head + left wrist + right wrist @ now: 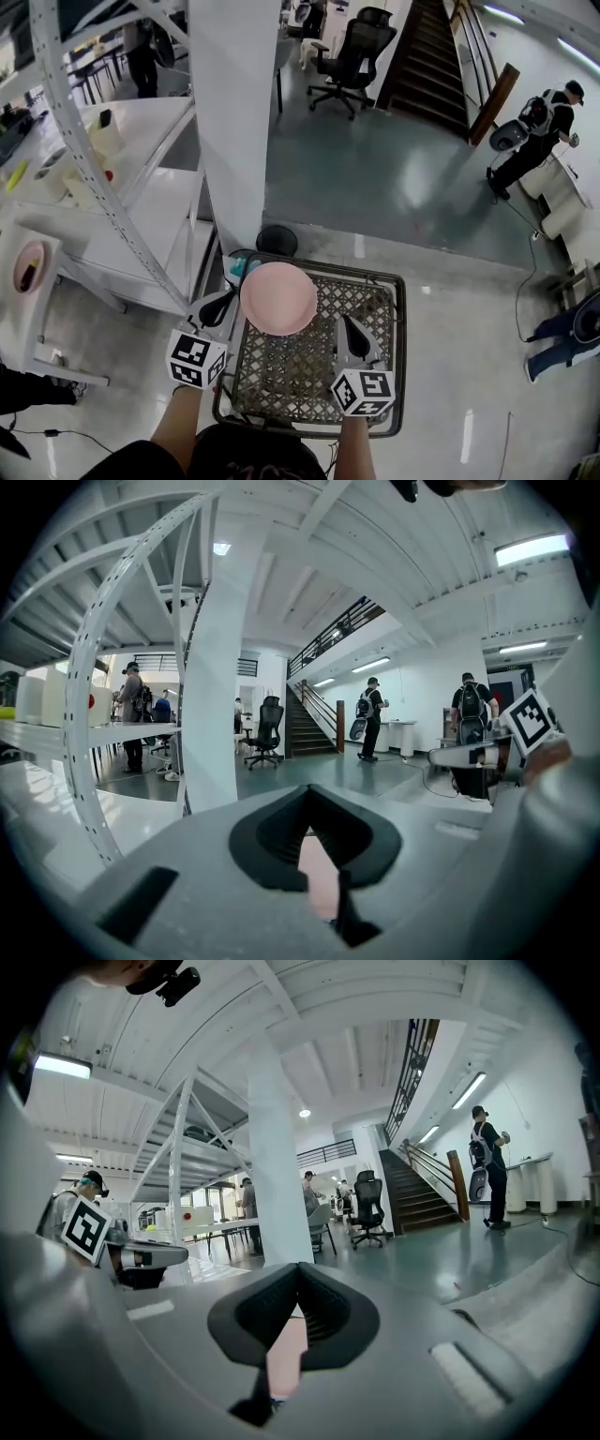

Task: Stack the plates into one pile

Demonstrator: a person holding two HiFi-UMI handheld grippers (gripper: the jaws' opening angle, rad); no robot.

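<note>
A pink plate (278,298) sits on the far left part of a dark wire-mesh basket (375,375). My left gripper (228,307) is shut, its tip right at the plate's left rim; I cannot tell whether it touches. My right gripper (343,321) is shut too, a short way off the plate's right rim. In the left gripper view, a strip of the pink plate (319,878) shows below the closed jaws of the left gripper (309,829). The right gripper view shows the same plate (284,1358) under the right gripper (298,1309). Only this plate is in sight.
A white pillar (234,122) rises just beyond the basket. White shelving with a perforated frame (103,187) stands at the left, with a pinkish dish in a white holder (28,265). Office chairs (356,56) and a person (539,136) are farther off.
</note>
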